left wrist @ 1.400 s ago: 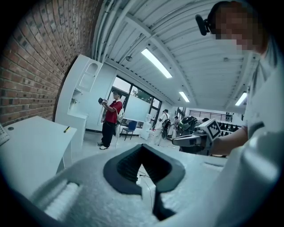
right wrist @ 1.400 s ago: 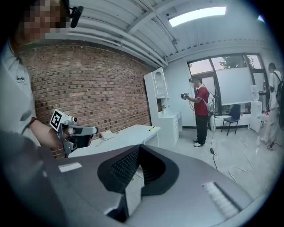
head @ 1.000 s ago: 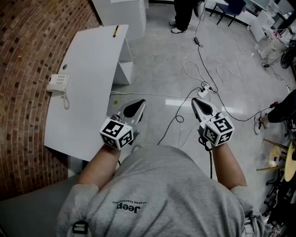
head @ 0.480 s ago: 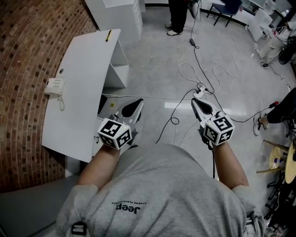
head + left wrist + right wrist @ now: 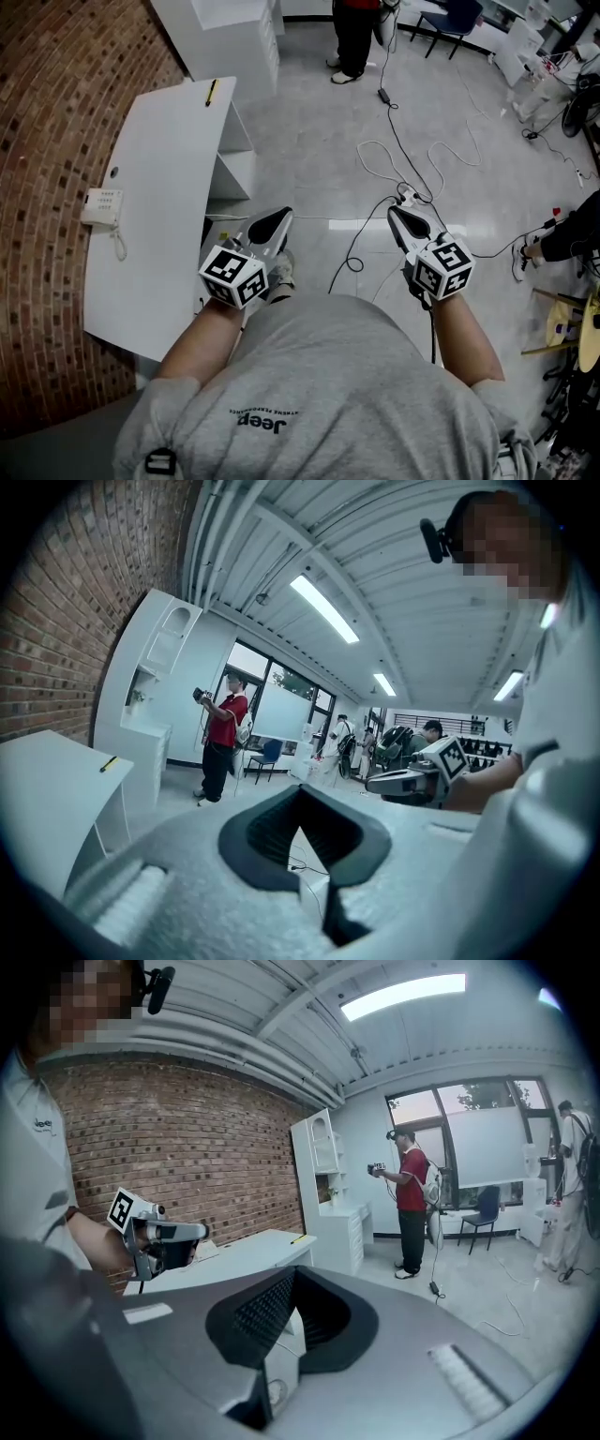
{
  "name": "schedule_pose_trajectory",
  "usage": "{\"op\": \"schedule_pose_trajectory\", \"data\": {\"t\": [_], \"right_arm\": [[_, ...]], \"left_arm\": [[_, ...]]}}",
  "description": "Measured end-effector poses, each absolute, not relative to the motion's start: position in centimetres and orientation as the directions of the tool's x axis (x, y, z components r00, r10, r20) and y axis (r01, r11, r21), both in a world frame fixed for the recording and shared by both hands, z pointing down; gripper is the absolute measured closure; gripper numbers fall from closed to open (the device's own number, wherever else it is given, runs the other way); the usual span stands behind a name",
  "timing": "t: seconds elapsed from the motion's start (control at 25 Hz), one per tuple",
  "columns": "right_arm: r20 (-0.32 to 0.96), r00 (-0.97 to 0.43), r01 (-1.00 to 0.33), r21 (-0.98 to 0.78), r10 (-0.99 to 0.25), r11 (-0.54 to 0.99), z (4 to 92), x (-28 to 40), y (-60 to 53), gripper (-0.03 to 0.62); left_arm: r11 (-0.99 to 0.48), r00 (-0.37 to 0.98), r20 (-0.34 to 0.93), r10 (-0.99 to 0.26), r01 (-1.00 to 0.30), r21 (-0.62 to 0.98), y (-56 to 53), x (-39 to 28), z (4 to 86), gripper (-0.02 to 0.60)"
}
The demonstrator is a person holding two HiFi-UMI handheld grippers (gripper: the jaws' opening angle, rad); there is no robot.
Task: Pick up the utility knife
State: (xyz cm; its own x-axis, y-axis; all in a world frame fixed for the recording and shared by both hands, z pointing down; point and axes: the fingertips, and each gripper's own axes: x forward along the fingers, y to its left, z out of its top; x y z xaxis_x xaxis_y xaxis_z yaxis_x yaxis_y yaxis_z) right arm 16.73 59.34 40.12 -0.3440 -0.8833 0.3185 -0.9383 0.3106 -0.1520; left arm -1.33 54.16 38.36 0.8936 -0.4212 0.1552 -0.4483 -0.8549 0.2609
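Note:
The utility knife [image 5: 210,91], a slim yellow and black tool, lies at the far end of the white desk [image 5: 159,187]. It shows small in the left gripper view [image 5: 109,763] and in the right gripper view [image 5: 298,1238]. My left gripper [image 5: 272,223] hovers over the floor just right of the desk's near part, far short of the knife, jaws shut and empty [image 5: 302,789]. My right gripper [image 5: 401,217] is held level with it further right above the cables, also shut on nothing [image 5: 292,1271].
A white telephone [image 5: 101,207] sits on the desk by the brick wall [image 5: 56,94]. A tall white cabinet [image 5: 234,28] stands beyond the desk. Cables and a power strip [image 5: 411,197] lie on the floor. A person in red [image 5: 354,37] stands ahead.
The person has walked forward; the desk, phone and knife have slid down and left in the head view. Both grippers travel along side by side, still shut.

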Motion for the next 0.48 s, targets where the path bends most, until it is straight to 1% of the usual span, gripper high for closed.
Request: {"op": "schedule_pose_trajectory", "data": {"t": [0.24,0.48], "right_arm": [[0.292,-0.291,-0.956,-0.132,-0.911,0.263,39.2,14.7,47.8,0.585],[0.261,-0.287,-0.957,-0.126,-0.922,0.262,36.7,11.7,36.5,0.585]], "left_arm": [[-0.889,0.919,0.129,-0.373,-0.394,0.234,42.0,-2.8,38.2,0.581],[-0.911,0.940,0.134,-0.314,-0.338,0.236,31.8,-4.3,37.2,0.581]]}}
